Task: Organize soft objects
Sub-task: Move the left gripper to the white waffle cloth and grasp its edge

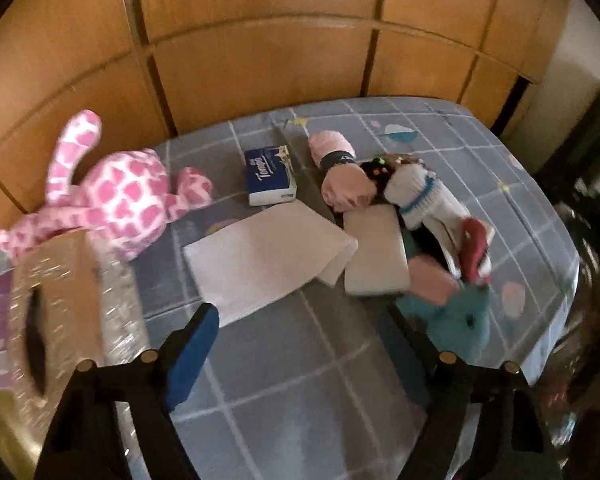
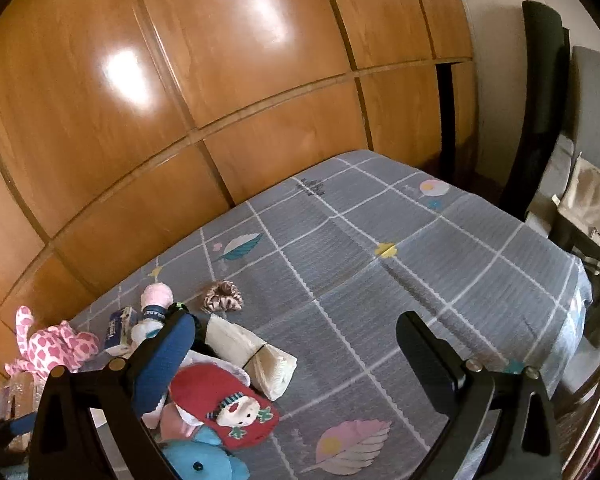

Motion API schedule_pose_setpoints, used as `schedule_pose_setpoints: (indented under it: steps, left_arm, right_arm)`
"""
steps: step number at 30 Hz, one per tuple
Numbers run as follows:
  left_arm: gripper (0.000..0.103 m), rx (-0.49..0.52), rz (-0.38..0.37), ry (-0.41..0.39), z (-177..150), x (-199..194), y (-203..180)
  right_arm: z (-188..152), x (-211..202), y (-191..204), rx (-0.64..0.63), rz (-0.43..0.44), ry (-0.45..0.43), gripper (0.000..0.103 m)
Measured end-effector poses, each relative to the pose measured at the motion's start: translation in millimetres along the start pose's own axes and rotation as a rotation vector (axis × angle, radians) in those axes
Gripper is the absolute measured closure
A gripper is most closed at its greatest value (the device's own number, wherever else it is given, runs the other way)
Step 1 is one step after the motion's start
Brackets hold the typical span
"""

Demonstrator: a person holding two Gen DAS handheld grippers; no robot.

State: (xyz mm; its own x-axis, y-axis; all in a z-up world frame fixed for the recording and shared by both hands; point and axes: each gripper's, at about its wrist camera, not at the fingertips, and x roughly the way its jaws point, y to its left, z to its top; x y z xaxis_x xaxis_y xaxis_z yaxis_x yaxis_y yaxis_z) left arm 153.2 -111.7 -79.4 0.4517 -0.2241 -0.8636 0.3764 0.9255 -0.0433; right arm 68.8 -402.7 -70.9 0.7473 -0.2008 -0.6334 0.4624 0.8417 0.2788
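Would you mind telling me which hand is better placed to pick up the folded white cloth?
Left, probably. Its tool is open with the cloth just ahead between the fingers; the right tool faces bare bedsheet.

The box [image 1: 56,312] at the left edge is smeared by blur, and so is the blue toy [image 1: 456,316]. The left gripper's [image 1: 312,344] right finger is dark, and its tip is hard to pick out. From the right wrist, the right gripper's [image 2: 296,352] blue finger [image 2: 168,352] covers part of the sock pile [image 2: 156,320]. The blue toy [image 2: 204,460] is cut off at the bottom edge. The box's [image 2: 18,396] print is too small to read.
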Motion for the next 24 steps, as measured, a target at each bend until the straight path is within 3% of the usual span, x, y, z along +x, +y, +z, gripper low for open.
schedule_pose_setpoints:
  steps: [9, 14, 16, 17, 18, 21, 24]
  left_arm:
    - [0.029, -0.183, -0.052, 0.116, 51.9, 70.6, 8.8]
    - [0.03, -0.211, -0.043, 0.184, 68.4, 105.2, 5.7]
    - [0.041, -0.196, -0.024, 0.209, 68.9, 115.7, 3.5]
    - [0.055, -0.18, -0.018, 0.225, 68.4, 121.2, 2.0]
    - [0.067, -0.173, -0.023, 0.235, 67.2, 124.9, 1.4]
    - [0.087, -0.153, -0.074, 0.235, 56.0, 124.3, 1.0]
    - [0.092, -0.128, -0.094, 0.197, 42.6, 114.3, 4.0]
  right_arm:
    - [-1.8, 7.8, 3.4, -0.01, 0.028, 0.039, 0.0]
    - [-2.6, 9.0, 3.3, -0.006, 0.036, 0.046, 0.0]
    - [-2.5, 10.4, 2.0, -0.002, 0.037, 0.052, 0.0]
    - [-2.5, 11.4, 1.8, -0.001, 0.037, 0.057, 0.0]
    - [-2.6, 12.2, 1.5, 0.001, 0.037, 0.06, 0.0]
    - [-3.2, 13.5, 2.3, -0.001, 0.034, 0.061, 0.0]
    - [-3.4, 14.0, 3.3, -0.006, 0.024, 0.057, 0.0]
